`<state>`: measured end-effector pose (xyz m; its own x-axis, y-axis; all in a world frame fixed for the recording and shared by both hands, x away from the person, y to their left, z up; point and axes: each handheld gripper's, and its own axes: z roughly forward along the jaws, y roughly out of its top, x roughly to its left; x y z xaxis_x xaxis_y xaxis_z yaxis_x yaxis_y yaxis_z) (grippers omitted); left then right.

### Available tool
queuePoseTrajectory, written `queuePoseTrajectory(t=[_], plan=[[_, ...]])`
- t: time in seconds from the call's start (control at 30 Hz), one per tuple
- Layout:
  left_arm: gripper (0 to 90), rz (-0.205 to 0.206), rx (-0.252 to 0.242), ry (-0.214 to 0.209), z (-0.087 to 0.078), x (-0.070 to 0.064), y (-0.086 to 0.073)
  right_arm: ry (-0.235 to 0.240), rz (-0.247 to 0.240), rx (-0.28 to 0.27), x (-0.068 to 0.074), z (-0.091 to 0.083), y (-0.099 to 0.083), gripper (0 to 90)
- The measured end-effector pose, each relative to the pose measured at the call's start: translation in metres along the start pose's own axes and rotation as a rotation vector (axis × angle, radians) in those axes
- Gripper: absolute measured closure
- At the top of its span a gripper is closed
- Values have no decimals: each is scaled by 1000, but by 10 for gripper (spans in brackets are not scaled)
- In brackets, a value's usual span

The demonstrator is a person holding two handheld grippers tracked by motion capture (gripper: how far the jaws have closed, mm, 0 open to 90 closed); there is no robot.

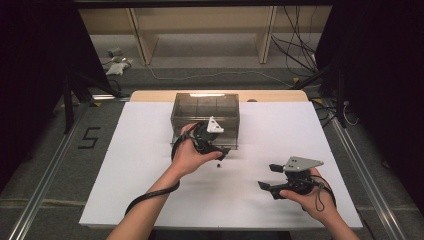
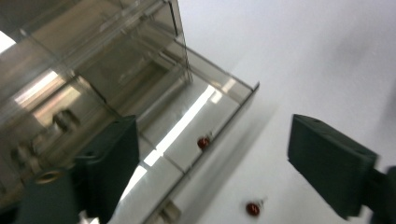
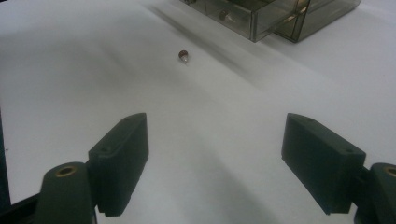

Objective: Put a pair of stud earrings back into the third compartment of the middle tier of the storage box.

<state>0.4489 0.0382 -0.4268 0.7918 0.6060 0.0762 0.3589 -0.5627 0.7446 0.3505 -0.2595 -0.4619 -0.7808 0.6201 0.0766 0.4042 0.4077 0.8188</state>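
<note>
Scene: small red bead [image 1: 218, 165] on white table sheet [image 1: 125, 165], just in front of clear plastic drawer box [image 1: 205, 107] near far edge | left gripper [image 1: 218, 150] jaws wide open, empty, directly beside bead, nearer | right gripper [image 1: 267, 176] open, empty, well apart toward near-right.

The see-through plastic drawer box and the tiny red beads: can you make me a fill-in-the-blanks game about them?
1. The smoky see-through plastic drawer box stands on a table covered in a ____ sheet.
2. One small red bead lies inside the pulled-out ____ of the box.
3. Another small red bead lies outside, on the ____ sheet.
4. The jaws of the right gripper are ____, with nothing between them.

Missing words: white; drawer; white; open
</note>
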Motion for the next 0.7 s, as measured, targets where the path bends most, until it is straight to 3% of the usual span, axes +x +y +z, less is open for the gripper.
queuePoseTrajectory(t=[0.07, 0.2, 0.47, 0.7], plan=[[135, -2, 17, -23, -3, 0, -6, 0, -2, 0, 0, 0, 0, 238], [41, -33, -6, -91, -7, -3, -16, 0, -4, -2, 1, 0, 0, 237], [0, 56, 59, -109, -7, -15, -36, 0, -6, 2, 1, 0, 0, 237], [69, 105, 109, -138, 5, -25, -44, 3, -12, 1, 1, 1, 0, 236]])
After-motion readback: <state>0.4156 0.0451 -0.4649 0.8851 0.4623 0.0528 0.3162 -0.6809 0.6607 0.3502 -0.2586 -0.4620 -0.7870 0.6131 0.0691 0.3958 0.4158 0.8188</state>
